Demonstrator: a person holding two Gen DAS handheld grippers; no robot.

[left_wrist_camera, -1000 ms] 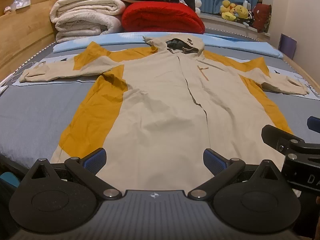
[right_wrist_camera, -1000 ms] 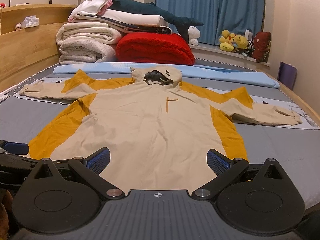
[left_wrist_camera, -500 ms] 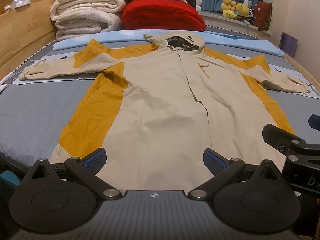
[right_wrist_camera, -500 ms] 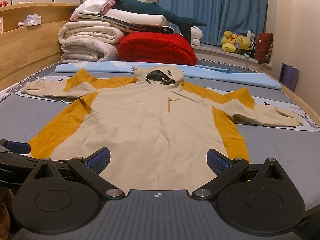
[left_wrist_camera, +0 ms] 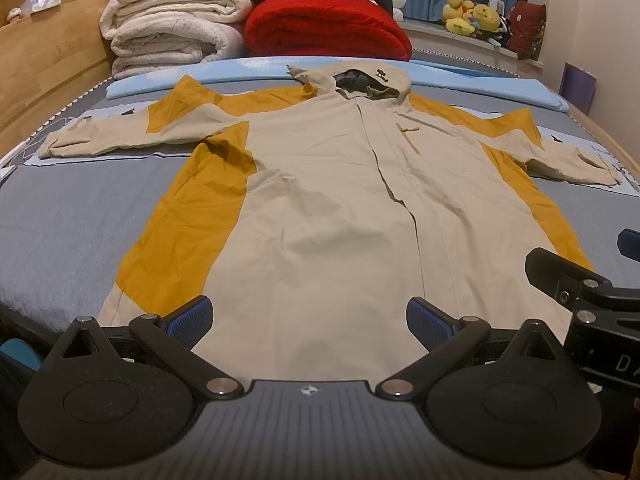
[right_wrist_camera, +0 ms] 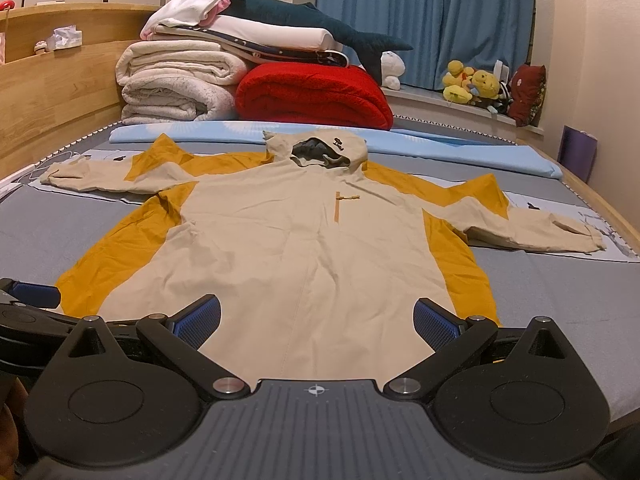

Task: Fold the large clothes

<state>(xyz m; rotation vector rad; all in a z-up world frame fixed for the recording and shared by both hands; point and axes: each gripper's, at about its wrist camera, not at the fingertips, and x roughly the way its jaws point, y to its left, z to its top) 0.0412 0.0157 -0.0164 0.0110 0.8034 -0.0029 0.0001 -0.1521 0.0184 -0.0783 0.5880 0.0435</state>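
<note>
A large beige hooded jacket with mustard-yellow side panels lies flat, front up, on the grey bed, sleeves spread to both sides and hood at the far end; it also shows in the right wrist view. My left gripper is open and empty, hovering over the jacket's near hem. My right gripper is open and empty over the same hem, further right. The right gripper's body shows at the right edge of the left wrist view.
The grey bed sheet surrounds the jacket. Rolled white blankets, a red blanket and a light blue pad lie beyond the hood. A wooden bed frame runs along the left. Plush toys sit on the windowsill.
Both grippers have tilted and shifted slightly, so the jacket sits a little differently in view. The jacket has not moved and both grippers stay open.
</note>
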